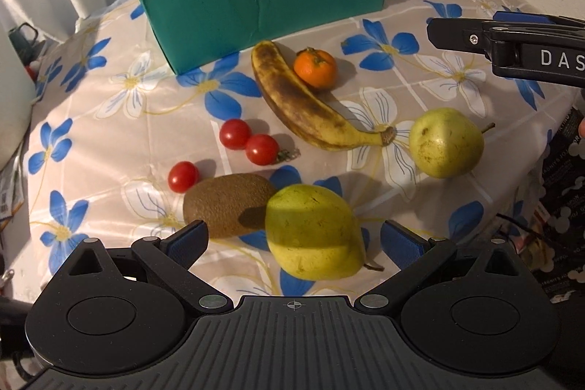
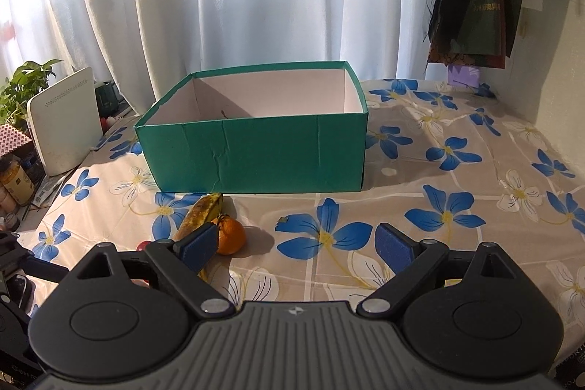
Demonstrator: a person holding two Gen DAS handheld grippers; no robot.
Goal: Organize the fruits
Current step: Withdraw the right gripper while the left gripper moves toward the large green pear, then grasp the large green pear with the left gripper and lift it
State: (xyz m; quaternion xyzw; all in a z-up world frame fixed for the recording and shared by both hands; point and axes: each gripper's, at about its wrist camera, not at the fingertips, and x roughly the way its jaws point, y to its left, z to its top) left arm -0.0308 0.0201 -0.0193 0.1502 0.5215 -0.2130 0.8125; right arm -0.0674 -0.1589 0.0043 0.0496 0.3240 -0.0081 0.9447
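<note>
The near pear (image 1: 314, 233) is lying on its side low in the centre of the left wrist view, on the flowered desk (image 1: 109, 148), touching the kiwi (image 1: 226, 203) at its left, and the left gripper (image 1: 292, 240) is hanging over it with jaws wide open, the pear sitting between the blue pads (image 1: 402, 243) without either pressing on it. This looks like the fruit to take first, so a good grasp is coming straight down until the pads are flanking the pear's widest part, then closing slowly; the skin looks smooth and the body tapering, so a pinch near the narrow end is likely to squirt it out. The left pad is standing close to the kiwi, so shifting a little rightward in the frame before closing is keeping that fruit from being caught or rolled into the three tomatoes (image 1: 234, 134) just above. Further up are lying the banana (image 1: 292, 97) with the orange (image 1: 316, 68) touching it, and a second pear (image 1: 446, 143) at the right. The green box (image 1: 263, 6) is waiting open at the top, apparently empty. The right gripper (image 2: 294, 243), jaws also open and holding nothing, is pointing at the box beside the orange; keeping it out of the lift path is wise.
</note>
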